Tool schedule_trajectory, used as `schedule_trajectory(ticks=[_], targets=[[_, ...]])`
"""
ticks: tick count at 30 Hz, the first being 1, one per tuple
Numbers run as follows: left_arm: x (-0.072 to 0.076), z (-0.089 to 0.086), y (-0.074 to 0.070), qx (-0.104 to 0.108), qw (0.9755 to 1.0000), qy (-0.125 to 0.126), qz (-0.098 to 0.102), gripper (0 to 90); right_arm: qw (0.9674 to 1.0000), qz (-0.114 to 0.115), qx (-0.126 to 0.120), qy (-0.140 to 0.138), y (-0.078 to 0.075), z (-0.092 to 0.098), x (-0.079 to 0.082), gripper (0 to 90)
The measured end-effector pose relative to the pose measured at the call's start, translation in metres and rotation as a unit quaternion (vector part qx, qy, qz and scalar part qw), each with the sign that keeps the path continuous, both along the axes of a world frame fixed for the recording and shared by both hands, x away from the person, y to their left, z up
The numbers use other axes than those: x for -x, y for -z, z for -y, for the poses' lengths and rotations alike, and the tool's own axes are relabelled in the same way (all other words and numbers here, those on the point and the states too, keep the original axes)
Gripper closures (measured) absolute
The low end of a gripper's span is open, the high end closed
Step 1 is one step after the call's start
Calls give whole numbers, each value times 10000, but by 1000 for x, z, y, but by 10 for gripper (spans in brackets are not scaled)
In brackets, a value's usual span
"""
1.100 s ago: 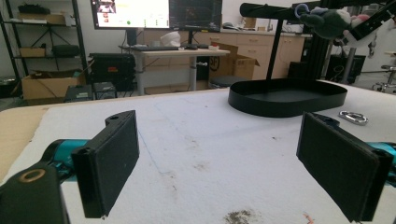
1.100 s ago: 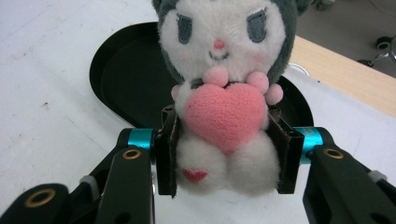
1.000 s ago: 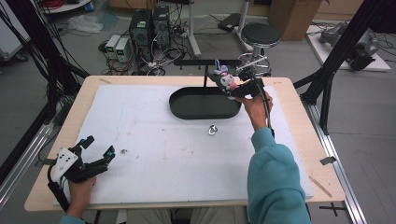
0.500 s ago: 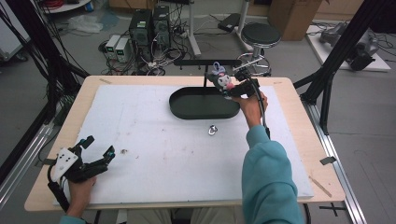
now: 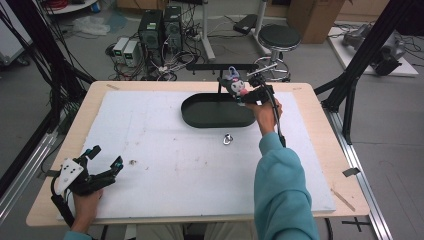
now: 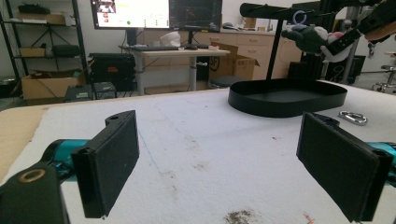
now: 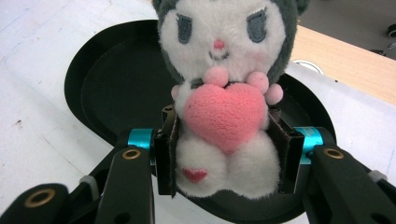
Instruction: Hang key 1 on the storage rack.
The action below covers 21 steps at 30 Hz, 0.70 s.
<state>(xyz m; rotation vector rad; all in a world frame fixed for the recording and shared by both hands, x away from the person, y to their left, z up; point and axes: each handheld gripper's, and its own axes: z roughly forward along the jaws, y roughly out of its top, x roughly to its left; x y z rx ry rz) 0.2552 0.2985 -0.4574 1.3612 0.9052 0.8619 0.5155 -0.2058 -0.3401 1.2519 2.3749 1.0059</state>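
I am clamping the plush toy [image 7: 223, 100] in my right gripper [image 7: 224, 154] over the black tray [image 5: 200, 117] near the tabletop's far edge, probably to drop it in; my left gripper [image 6: 233, 158] is idling open.

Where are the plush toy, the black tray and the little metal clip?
plush toy [image 7: 224, 116]: right gripper view, on its pink heart.
black tray [image 5: 200, 114]: high view, on its bare floor, left part.
metal clip [image 5: 227, 139]: high view, on its silver body.

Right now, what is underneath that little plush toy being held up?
Below the plush toy, gripped by the right tool, lies the black oval tray, its visible floor bare. The toy covers part of the tray's floor, so that patch cannot be seen.
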Motion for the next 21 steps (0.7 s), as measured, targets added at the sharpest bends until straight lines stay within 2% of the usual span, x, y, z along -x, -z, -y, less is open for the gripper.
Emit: schedule_trajectory(ticks=[7, 10, 14, 18, 19, 20, 21], targets=[[0, 0, 0, 11, 10000, -4, 6, 135, 10000, 52, -23, 25, 1, 1, -1, 528], [0, 0, 0, 14, 10000, -5, 4, 135, 9999, 157, 10, -50, 1, 1, -1, 484], [0, 0, 0, 36, 10000, -18, 0, 135, 9996, 284, -20, -4, -1, 0, 1, 421], [0, 0, 0, 11, 10000, -9, 4, 135, 9990, 393, -119, 179, -3, 1, 2, 227], [0, 0, 0, 11, 10000, -9, 4, 135, 9988, 396, -217, 205, -3, 2, 1, 169], [0, 0, 0, 17, 10000, -13, 2, 135, 9988, 396, -217, 205, -3, 2, 1, 169], [0, 0, 0, 18, 10000, -13, 2, 134, 9984, 435, -250, 269, -3, 3, 2, 118]])
